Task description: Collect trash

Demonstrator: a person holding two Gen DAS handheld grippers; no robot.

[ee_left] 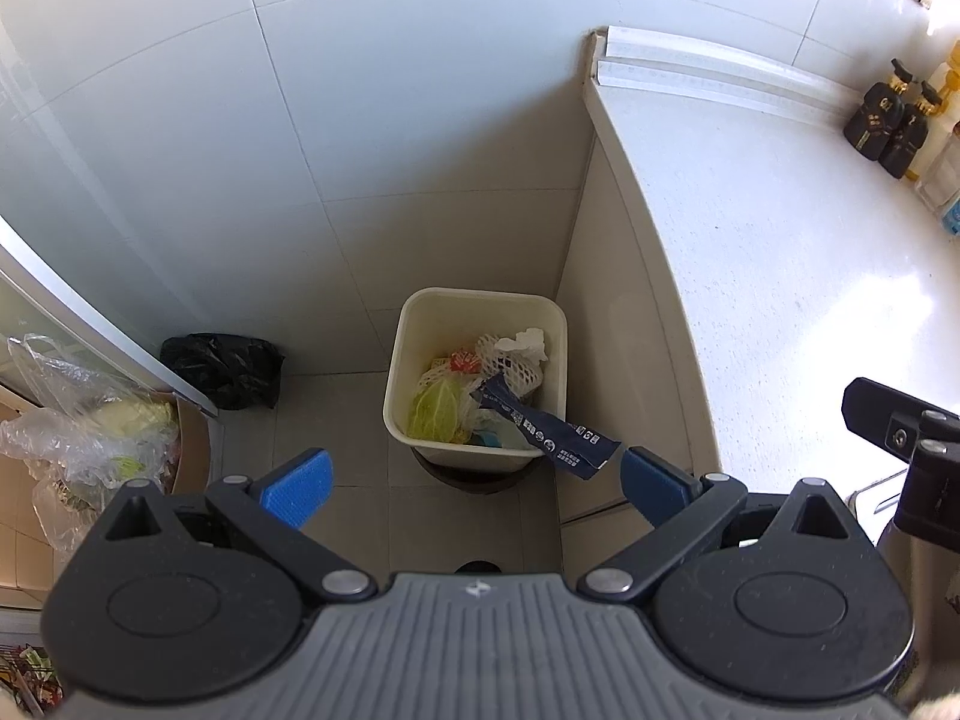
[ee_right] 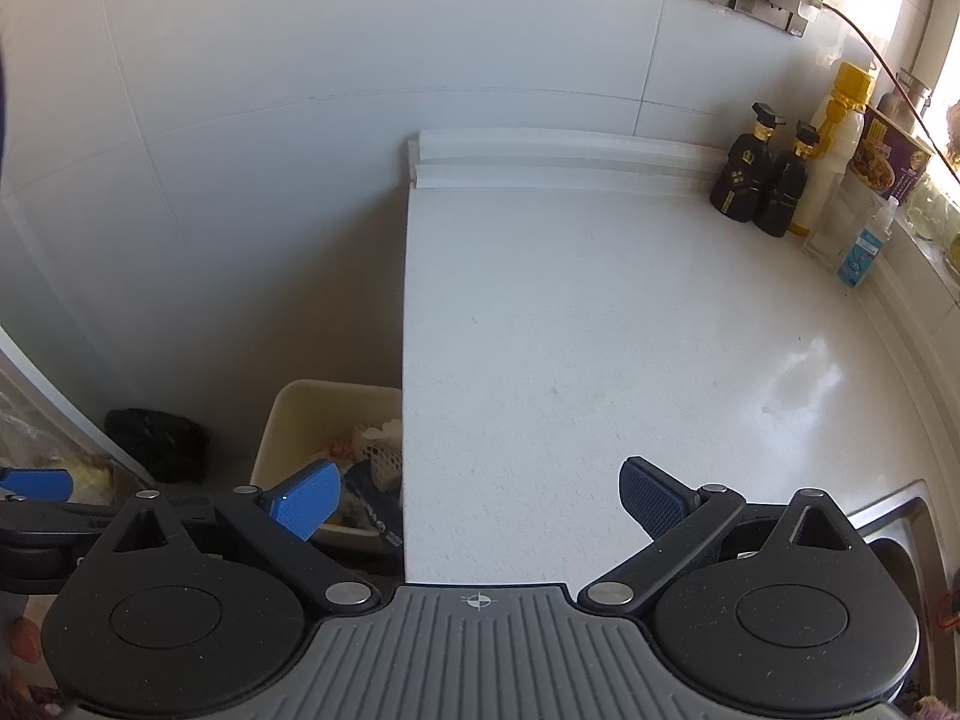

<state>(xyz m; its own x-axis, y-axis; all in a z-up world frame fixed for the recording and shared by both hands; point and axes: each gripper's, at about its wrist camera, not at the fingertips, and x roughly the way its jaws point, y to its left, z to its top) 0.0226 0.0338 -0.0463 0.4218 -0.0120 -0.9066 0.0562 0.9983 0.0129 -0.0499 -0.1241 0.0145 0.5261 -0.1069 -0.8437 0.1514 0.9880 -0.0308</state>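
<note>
A cream trash bin (ee_left: 414,324) stands on the floor beside the counter's side panel. It holds cabbage leaves, white foam netting, tissue and a dark blue wrapper (ee_left: 552,438) that hangs over its near right rim. My left gripper (ee_left: 474,480) is open and empty, high above the bin. My right gripper (ee_right: 477,495) is open and empty over the left edge of the white counter (ee_right: 600,330). The bin (ee_right: 288,414) shows partly in the right wrist view, below the counter edge.
A black bag (ee_left: 222,366) lies on the floor by the wall. A clear plastic bag with greens (ee_left: 90,426) sits at the left. Dark bottles (ee_right: 756,189), a yellow-capped bottle and a box stand at the counter's back right. A sink rim (ee_right: 900,510) is at the right.
</note>
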